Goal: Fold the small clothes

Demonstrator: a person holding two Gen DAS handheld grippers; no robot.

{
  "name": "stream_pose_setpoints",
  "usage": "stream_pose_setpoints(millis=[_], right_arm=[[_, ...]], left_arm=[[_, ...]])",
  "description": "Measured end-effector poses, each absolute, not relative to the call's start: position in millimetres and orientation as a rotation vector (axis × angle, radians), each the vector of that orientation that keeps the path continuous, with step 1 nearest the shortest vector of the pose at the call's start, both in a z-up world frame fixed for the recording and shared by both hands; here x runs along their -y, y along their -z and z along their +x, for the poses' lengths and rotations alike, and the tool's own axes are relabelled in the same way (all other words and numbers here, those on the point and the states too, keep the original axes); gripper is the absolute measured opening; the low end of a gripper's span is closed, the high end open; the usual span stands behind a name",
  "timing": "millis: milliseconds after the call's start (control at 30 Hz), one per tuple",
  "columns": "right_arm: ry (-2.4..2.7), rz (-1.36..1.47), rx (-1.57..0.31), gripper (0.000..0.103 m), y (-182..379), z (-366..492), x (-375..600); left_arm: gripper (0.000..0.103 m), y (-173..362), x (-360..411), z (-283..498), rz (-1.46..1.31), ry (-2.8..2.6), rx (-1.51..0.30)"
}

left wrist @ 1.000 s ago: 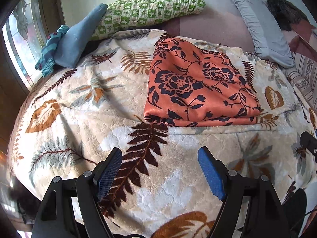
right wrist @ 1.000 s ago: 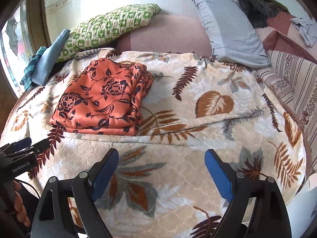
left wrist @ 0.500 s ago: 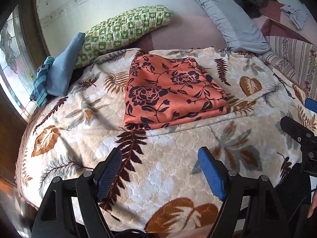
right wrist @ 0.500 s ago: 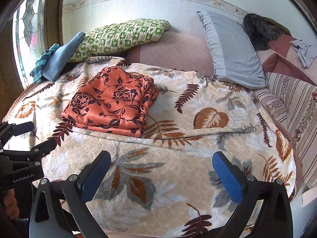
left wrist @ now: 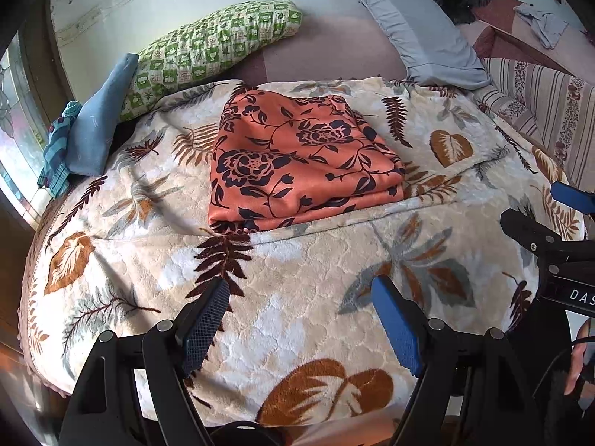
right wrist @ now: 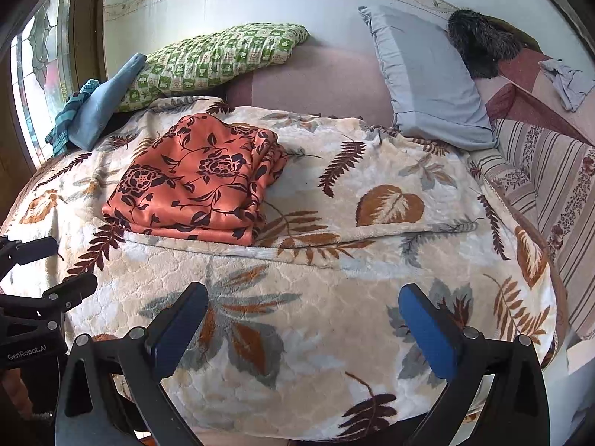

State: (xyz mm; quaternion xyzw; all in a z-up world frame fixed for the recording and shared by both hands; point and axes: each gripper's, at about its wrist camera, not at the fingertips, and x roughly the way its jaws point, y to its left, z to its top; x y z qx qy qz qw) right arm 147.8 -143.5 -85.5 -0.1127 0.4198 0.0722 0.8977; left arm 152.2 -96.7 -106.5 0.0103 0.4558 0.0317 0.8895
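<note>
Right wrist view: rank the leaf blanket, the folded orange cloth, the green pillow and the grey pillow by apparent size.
1. leaf blanket
2. folded orange cloth
3. grey pillow and green pillow look alike in size; both sit farther back, so no ranking.

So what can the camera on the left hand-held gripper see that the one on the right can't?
Only the left wrist view shows the right hand-held gripper reaching in from the right edge, with "DAS" printed on its body.

Only the right wrist view shows the left hand-held gripper at the left edge, labelled "GenRobot.AI".

Both show the folded orange floral cloth lying on the leaf-patterned blanket, the green checked pillow, the grey pillow, and each camera's own open blue-padded fingers.
</note>
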Motion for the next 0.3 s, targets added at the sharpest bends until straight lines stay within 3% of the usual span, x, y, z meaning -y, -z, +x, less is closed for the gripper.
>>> stream_pose_setpoints(millis=[300], right_arm=[[-0.131,-0.224,-0.893,0.103,90.6,152.6,148.7]], left_arm=[[0.078,100.9,97.2,148.4,0.000,-0.081,-0.921]])
